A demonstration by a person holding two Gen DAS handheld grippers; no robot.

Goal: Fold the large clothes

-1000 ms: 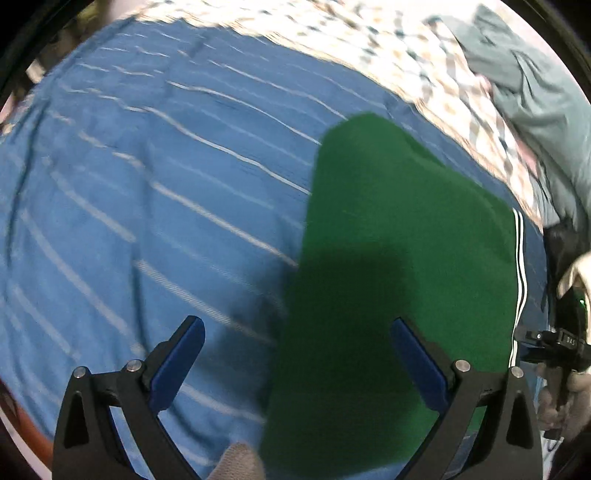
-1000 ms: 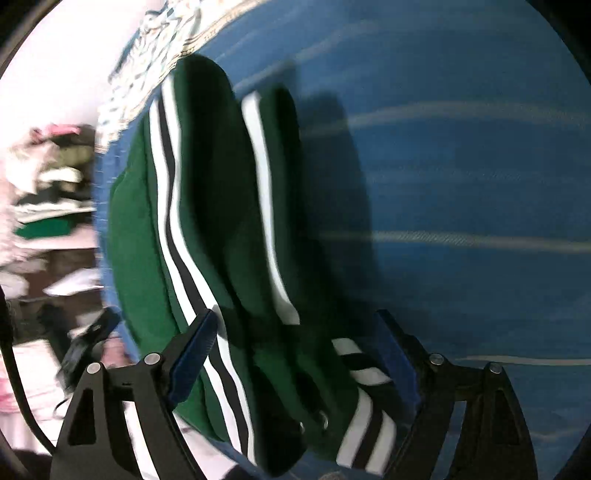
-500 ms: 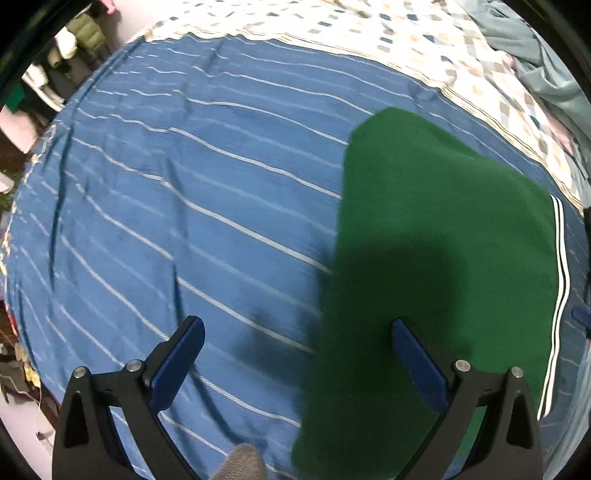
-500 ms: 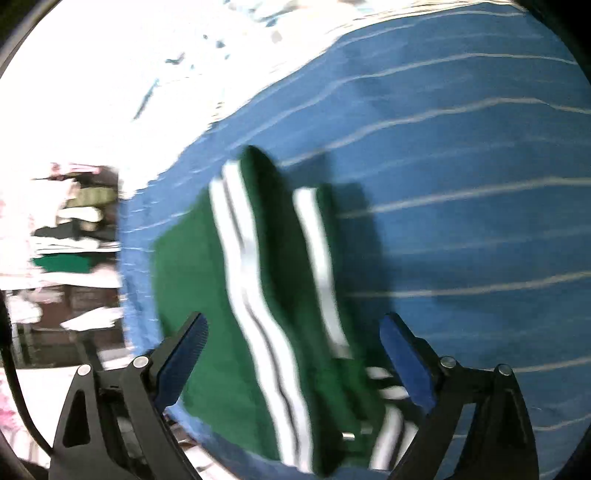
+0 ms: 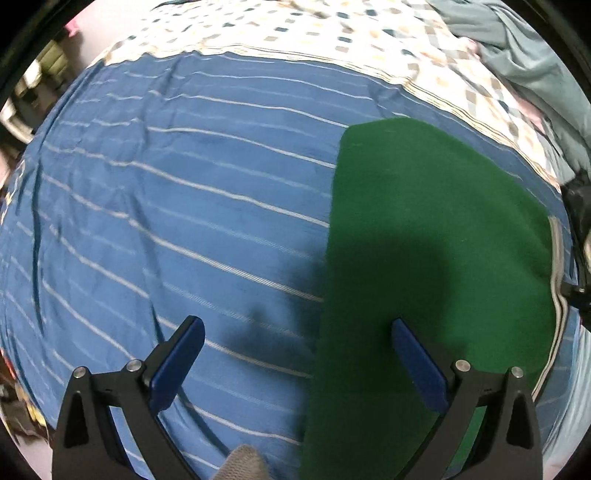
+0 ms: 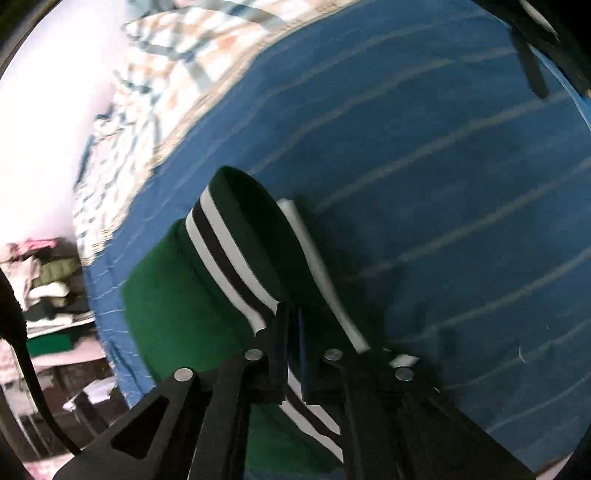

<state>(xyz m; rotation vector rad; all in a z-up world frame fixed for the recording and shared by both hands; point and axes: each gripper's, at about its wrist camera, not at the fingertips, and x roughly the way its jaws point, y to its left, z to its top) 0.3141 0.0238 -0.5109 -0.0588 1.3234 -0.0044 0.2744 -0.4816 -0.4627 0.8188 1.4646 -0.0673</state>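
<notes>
Right tongs (image 6: 291, 354) are clenched on the striped ribbed hem of the folded green knit garment (image 5: 436, 240), lower centre of frame; left tongs (image 5: 295, 354) hang released above its edge. I'd lift evenly so the layers don't slide apart. It lies on a blue striped bed sheet (image 5: 166, 184); checked quilt (image 5: 332, 33) upper frame, shelves of clothes (image 6: 48, 273) at left.

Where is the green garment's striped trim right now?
In the right wrist view, the striped trim sits centre frame, pinched in the shut right tongs above the blue striped sheet.
</notes>
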